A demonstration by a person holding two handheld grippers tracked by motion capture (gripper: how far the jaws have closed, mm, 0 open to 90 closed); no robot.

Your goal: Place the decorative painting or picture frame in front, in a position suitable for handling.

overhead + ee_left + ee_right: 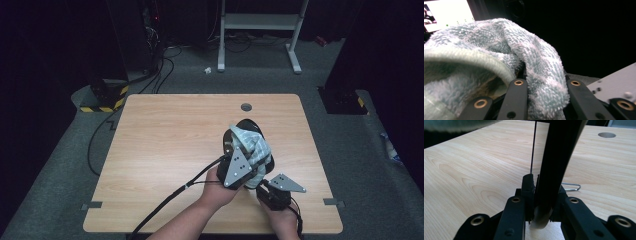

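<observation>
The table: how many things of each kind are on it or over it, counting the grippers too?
towel, pale blue and white: 1
black utensil: 1
grippers, the left gripper and the right gripper: 2
Total: 4

On the light wooden desk, right of centre, stands a black pan-like object, draped by a pale blue-and-white terry towel. The left claw sits at the towel's near side, a fold pinched between its jaws. The right claw lies just right and nearer the desk's front edge, clamped on the pan-like object's black handle. A small round grommet hole lies behind them.
</observation>
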